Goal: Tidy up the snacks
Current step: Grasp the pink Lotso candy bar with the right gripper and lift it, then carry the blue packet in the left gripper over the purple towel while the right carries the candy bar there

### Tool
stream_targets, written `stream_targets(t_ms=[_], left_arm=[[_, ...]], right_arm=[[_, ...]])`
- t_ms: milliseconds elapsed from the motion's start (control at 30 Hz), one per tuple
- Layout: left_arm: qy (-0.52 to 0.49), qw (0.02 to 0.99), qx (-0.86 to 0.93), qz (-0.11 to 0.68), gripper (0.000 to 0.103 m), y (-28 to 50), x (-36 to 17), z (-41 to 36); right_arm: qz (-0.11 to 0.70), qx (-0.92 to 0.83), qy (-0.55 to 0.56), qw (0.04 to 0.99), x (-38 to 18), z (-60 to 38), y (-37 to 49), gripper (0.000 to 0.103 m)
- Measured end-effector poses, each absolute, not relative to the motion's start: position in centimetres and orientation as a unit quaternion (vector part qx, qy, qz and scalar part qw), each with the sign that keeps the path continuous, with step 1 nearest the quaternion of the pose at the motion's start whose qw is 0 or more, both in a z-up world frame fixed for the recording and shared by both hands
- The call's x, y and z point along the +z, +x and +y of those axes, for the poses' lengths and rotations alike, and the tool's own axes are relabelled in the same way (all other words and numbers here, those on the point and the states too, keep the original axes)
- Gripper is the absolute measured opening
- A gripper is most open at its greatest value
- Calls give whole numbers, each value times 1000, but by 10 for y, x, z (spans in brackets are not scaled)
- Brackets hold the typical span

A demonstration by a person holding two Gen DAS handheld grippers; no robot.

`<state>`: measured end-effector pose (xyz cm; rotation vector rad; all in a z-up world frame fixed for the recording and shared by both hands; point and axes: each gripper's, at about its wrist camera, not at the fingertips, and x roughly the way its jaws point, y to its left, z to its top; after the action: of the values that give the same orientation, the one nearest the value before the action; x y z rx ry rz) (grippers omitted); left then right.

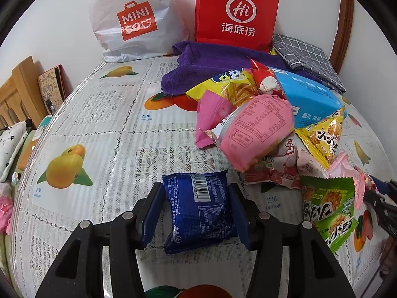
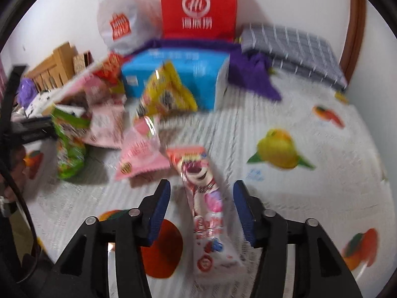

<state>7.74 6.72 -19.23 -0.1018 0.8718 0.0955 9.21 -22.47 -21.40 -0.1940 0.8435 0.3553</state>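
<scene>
The left claw (image 1: 196, 211) pinches a soft, crinkly blue packet (image 1: 198, 211) by its sides (light!); the right claw (image 2: 202, 209) is spread around a pink packet (image 2: 208, 208).

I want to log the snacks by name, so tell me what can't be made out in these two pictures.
- Right wrist view: motion blur smears the print on the pink bear packet between the open fingers.
- Left wrist view: the blue packet shows only its back; small print unreadable.
- Left wrist view: the pile hides most of the blue box.
- Contents of the white bag and red bag: hidden by their walls.
</scene>
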Motion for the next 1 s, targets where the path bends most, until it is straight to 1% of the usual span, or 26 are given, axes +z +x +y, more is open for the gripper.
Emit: stream_targets(t_ms=[33, 67, 167, 267, 500, 767, 1000], left_arm=[[-51, 905, 45, 421, 50, 76, -192, 68], [-50, 905, 45, 420, 49, 75, -192, 68], [-42, 906, 44, 419, 46, 73, -192, 67], [-51, 905, 34, 420, 44, 70, -191, 68], [-80, 896, 12, 436, 41, 62, -182, 74], [-80, 905, 5, 418, 41, 53, -146, 68], [-69, 913, -2, 403, 41, 62, -113, 57]], right_arm=[[405, 167, -93, 894, -214, -225, 92, 28], [403, 161, -89, 896, -215, -225, 92, 23], [400, 148, -67, 902, -215, -228, 95, 21], [396, 143, -69, 904, -216, -226, 95, 21], [402, 130, -63, 904, -210, -227, 92, 20], [370, 135, -63, 917, -166, -228, 84, 19], [354, 142, -71, 922, -125, -213, 100, 19]])
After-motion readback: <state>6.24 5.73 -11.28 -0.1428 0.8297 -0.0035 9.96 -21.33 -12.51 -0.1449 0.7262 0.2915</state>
